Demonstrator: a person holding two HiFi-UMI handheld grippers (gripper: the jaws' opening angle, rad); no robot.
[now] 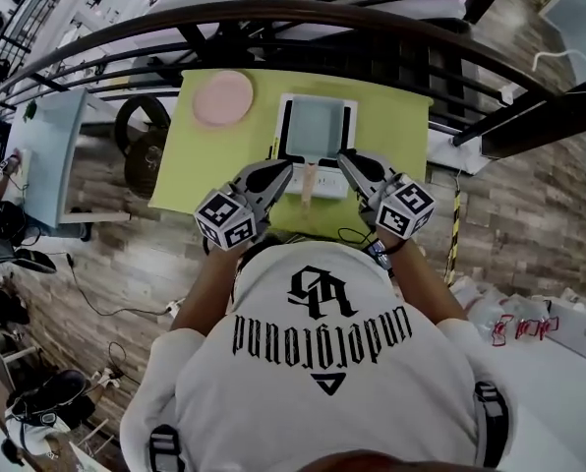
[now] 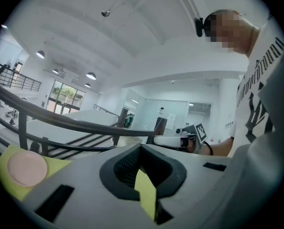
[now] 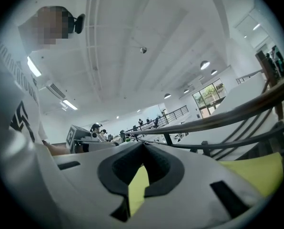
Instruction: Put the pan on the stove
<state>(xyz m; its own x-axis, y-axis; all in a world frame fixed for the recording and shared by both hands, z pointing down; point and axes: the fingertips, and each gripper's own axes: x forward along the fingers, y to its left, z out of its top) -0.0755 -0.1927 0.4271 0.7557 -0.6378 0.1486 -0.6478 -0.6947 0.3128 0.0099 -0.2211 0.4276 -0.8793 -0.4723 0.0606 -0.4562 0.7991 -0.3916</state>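
Note:
On the green table (image 1: pixel 200 155) stands a white square stove (image 1: pixel 316 131) with a dark-edged grey square top. A short beige handle-like piece (image 1: pixel 306 180) sticks out of its near side; I cannot tell if a pan sits there. A pink round dish (image 1: pixel 222 97) lies at the table's far left, also in the left gripper view (image 2: pixel 24 168). My left gripper (image 1: pixel 285 168) and right gripper (image 1: pixel 344 158) hover side by side over the table's near edge, close to my chest. Both are shut and hold nothing; the jaws meet in each gripper's own view (image 2: pixel 141 147) (image 3: pixel 143 144).
A dark curved railing (image 1: pixel 303 13) runs behind the table, with a stairwell beyond it. Black round weights (image 1: pixel 141 141) lie on the wooden floor to the left. Cables and a yellow-black strip (image 1: pixel 457 224) are at the right.

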